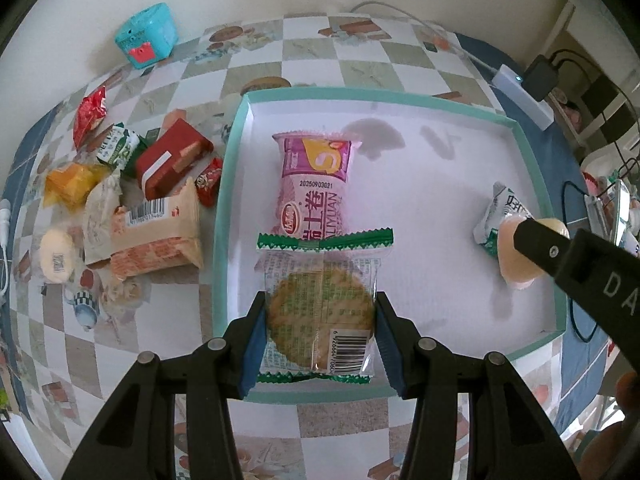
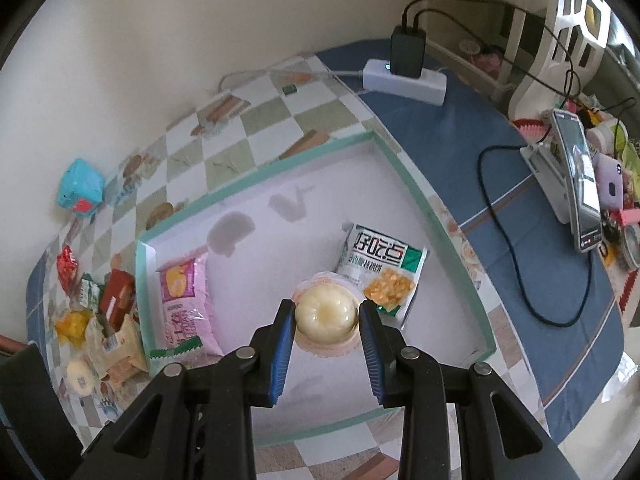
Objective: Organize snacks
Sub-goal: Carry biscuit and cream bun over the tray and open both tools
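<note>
A shallow white tray with a teal rim (image 1: pixel 230 184) (image 2: pixel 448 240) lies on the checked tablecloth. My left gripper (image 1: pixel 320 332) is shut on a clear, green-edged cracker packet (image 1: pixel 320 304), held over the tray's near left part. A pink roll-cake packet (image 1: pixel 314 184) (image 2: pixel 184 304) lies in the tray just beyond it. My right gripper (image 2: pixel 326 330) is shut on a pale round jelly cup (image 2: pixel 326 314) (image 1: pixel 516 268) over the tray's right side. A green and white snack bag (image 2: pixel 380 268) (image 1: pixel 500 212) lies in the tray right behind the cup.
Several loose snacks (image 1: pixel 132 200) (image 2: pixel 100 328) are piled on the cloth left of the tray. A teal box (image 1: pixel 146 36) stands at the back by the wall. A power strip with a charger (image 2: pixel 404 76), cables and a phone on a stand (image 2: pixel 576 176) sit to the right.
</note>
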Demonstrator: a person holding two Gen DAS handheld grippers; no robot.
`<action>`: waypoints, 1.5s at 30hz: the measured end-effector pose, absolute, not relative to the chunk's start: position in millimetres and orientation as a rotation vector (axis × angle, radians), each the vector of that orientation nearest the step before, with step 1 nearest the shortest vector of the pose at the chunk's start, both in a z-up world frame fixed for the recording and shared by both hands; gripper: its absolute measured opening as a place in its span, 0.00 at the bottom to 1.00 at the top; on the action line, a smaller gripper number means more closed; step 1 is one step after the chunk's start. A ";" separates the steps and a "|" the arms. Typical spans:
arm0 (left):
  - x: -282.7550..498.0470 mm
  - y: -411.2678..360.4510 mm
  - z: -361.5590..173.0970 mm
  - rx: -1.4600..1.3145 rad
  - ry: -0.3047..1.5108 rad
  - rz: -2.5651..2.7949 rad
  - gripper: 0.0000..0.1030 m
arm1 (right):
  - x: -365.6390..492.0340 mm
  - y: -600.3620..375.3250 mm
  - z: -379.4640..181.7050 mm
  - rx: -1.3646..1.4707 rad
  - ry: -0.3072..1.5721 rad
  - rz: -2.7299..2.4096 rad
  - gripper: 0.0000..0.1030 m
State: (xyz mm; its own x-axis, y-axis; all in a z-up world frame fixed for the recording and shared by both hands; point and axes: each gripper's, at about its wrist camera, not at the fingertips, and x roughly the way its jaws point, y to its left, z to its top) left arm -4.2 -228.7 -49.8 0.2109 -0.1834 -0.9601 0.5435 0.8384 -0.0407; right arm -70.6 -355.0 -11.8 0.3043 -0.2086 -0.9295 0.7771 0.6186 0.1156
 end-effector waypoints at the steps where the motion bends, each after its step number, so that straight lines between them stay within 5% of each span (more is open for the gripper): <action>1: -3.6 -228.4 -51.3 0.335 1.266 -0.513 0.50 | -70.4 -355.3 -13.2 0.633 1.076 -0.714 0.34; 11: 1.0 -224.7 -54.3 0.317 1.278 -0.500 0.52 | -65.6 -354.5 -26.6 0.645 1.120 -0.706 0.34; 14: 3.3 -222.7 -53.8 0.305 1.282 -0.493 0.65 | -65.8 -354.8 -29.0 0.656 1.128 -0.712 0.35; 22: 10.4 -213.3 -51.0 0.271 1.291 -0.466 0.66 | -64.9 -354.8 -28.7 0.654 1.131 -0.729 0.38; 27: 16.0 -205.7 -49.6 0.245 1.297 -0.447 0.68 | -64.6 -355.2 -29.2 0.656 1.134 -0.740 0.68; 35: 31.8 -182.0 -45.8 0.168 1.296 -0.358 0.73 | -67.6 -358.5 -31.6 0.654 1.145 -0.767 0.74; 37: 36.5 -174.6 -43.8 0.151 1.282 -0.324 0.84 | -66.7 -357.1 -31.7 0.649 1.147 -0.762 0.76; 45: 60.3 -132.5 -38.3 0.031 1.251 -0.190 0.85 | -59.3 -347.8 -31.1 0.614 1.153 -0.734 0.85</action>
State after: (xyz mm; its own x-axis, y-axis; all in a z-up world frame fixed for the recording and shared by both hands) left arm 60.3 -132.5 -38.3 0.3010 -0.1268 -0.9452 0.1602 0.9838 -0.0809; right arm -59.3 -347.8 -31.1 0.2276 -0.1960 -0.9538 0.7812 0.6215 0.0588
